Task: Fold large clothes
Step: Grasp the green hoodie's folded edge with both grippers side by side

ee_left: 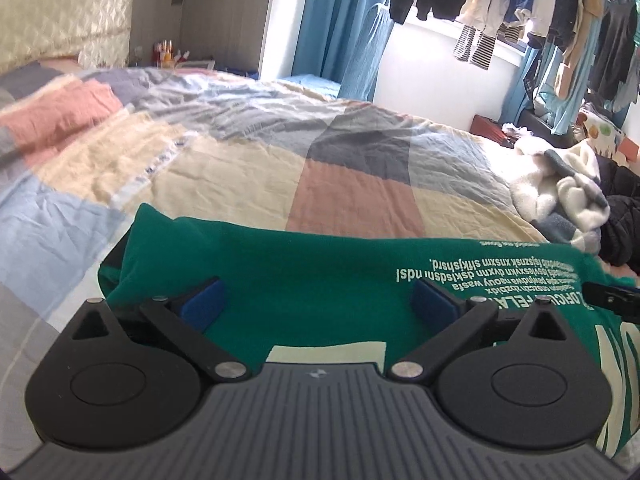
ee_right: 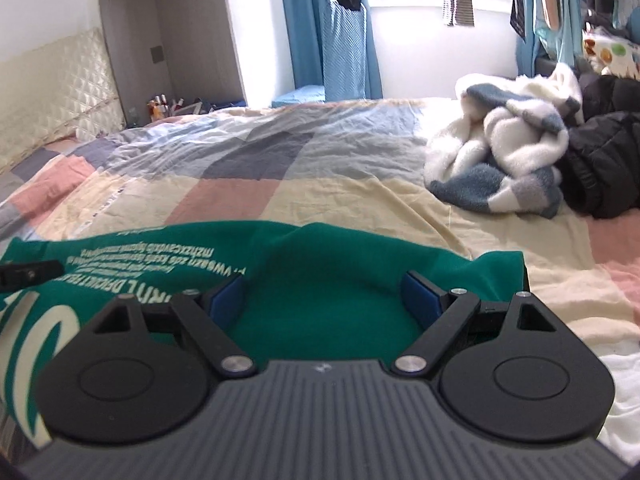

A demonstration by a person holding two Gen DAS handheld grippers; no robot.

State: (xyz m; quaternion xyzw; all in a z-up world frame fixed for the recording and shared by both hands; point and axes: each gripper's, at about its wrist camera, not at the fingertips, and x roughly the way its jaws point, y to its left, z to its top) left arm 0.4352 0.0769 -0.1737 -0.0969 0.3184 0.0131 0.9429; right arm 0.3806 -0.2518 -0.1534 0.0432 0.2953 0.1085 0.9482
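Observation:
A green shirt with cream lettering (ee_left: 320,264) lies on the bed close in front of both cameras, its print upside down; it also shows in the right wrist view (ee_right: 320,304). My left gripper (ee_left: 318,302) is open, its blue pads (ee_left: 204,304) spread wide over the shirt's left part. My right gripper (ee_right: 324,300) is open too, pads (ee_right: 416,296) spread over the shirt's right end. Green cloth lies between both pairs of fingers; neither grips it. The right gripper's tip shows at the left view's right edge (ee_left: 612,300); the left gripper's tip shows in the right view (ee_right: 28,272).
The bed has a patchwork quilt (ee_left: 248,160) of pink, cream, blue and grey. A white and blue fleece (ee_right: 508,152) and a black jacket (ee_right: 608,168) are piled at the bed's right. Clothes hang by the window (ee_left: 500,4). A padded headboard (ee_right: 52,96) is on the left.

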